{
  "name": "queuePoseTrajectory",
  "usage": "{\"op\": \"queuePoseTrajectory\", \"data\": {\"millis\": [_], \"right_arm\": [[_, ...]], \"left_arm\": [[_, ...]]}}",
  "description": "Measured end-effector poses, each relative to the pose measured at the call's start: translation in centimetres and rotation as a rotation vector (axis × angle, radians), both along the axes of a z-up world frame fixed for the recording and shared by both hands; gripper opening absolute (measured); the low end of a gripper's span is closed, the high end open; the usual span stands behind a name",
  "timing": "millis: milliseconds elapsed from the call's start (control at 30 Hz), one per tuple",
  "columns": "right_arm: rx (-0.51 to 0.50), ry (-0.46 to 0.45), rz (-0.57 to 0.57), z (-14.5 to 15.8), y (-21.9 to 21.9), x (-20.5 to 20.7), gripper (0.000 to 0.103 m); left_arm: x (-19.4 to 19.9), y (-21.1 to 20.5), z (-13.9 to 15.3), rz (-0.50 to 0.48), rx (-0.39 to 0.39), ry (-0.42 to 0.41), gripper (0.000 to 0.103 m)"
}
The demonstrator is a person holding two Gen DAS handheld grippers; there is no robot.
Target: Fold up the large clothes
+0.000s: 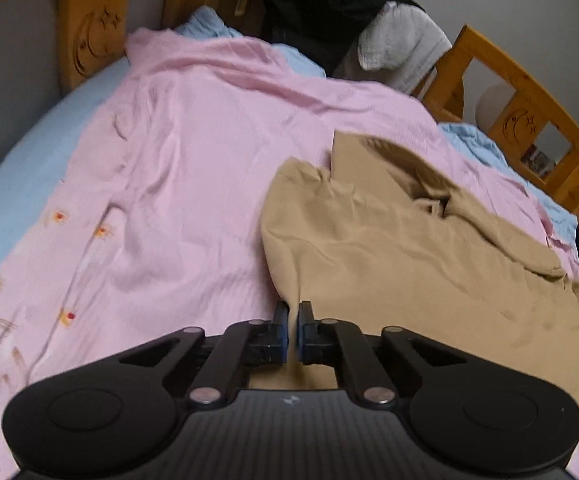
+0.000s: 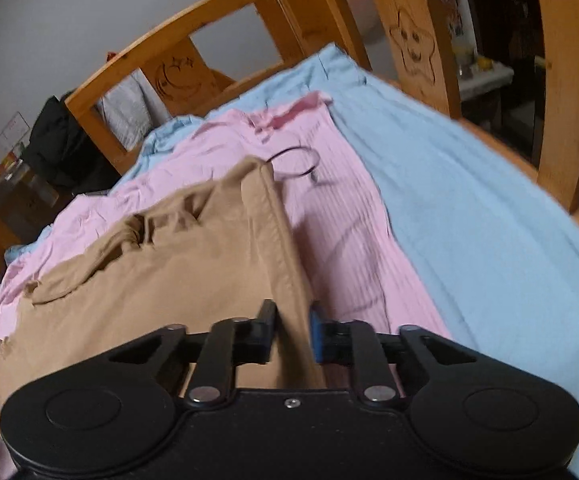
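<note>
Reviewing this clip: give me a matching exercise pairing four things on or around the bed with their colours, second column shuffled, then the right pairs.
Things:
1. garment gripped by both the left gripper and the right gripper
2. blanket under it
3. bed sheet
4. bed rail

Colours:
A. light blue
B. orange-brown wood
C. tan
D. pink

Pairs: 1-C, 2-D, 3-A, 4-B

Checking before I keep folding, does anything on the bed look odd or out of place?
Yes: a thin black cord loop lies loose on the pink blanket, just beyond the tan garment's far corner. The garment's middle is bunched.
</note>
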State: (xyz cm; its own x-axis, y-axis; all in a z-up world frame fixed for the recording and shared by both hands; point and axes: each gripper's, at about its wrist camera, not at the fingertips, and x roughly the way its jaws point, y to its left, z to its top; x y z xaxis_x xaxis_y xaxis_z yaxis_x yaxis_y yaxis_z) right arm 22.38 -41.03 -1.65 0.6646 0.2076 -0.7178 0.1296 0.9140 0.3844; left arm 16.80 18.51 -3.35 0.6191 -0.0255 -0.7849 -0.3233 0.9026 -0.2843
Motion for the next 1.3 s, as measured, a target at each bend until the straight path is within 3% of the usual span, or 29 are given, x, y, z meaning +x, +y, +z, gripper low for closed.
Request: {"op": "queuePoseTrajectory", "data": {"millis": [167,267,733,833,900,1000,1033,1100,1167,1300], "right_arm": [[-0.079,0.013,0.009,-0.1,0.6,-0.4,0.008],[-0.079,0.059,-0.012,-1.0,0.6,-0.6,0.005],[-0.187,0.084,0.033,-1.7,2.2,-1.6,0.003],[-0.202,0.046,0.033,-0.9,2.3,-2.0,0.006],[-0.223,0.016,0.027,-0.2,2.6,-2.2,0.018],[-0.299,-0.059,0.031,1.0,3.8,-3.0,0.028],[-0.342,-0.092,0.049,1.4,4.6,-3.1,0.029],[-0.431,-0.175,0.105,2.2,6.6,-3.4,0.043],[-0.447,-0.226,0.171,2.5,8.3,-2.9,0.053],[-0.434,-0.268,0.301,2.1,12.9,-0.9,0.056]], "left_arm": [[0.5,-1.4,-0.1,-0.041,0.102,0.053,0.003],[0.6,-1.5,-0.7,-0.021,0.086,0.063,0.003],[0.5,-1.8,-1.9,-0.054,0.115,0.084,0.004],[0.2,-1.5,-1.2,-0.038,0.107,0.084,0.012],[-0.3,-1.3,-0.6,-0.021,0.107,0.075,0.036],[-0.8,-2.0,0.5,-0.019,0.167,0.040,0.058],[-0.7,-2.6,0.9,-0.027,0.204,0.030,0.060],[-0.2,-3.9,1.5,-0.043,0.263,-0.003,0.070],[1.0,-5.4,2.1,-0.056,0.303,-0.041,0.073],[3.9,-8.9,2.0,-0.130,0.335,-0.080,0.074]]}}
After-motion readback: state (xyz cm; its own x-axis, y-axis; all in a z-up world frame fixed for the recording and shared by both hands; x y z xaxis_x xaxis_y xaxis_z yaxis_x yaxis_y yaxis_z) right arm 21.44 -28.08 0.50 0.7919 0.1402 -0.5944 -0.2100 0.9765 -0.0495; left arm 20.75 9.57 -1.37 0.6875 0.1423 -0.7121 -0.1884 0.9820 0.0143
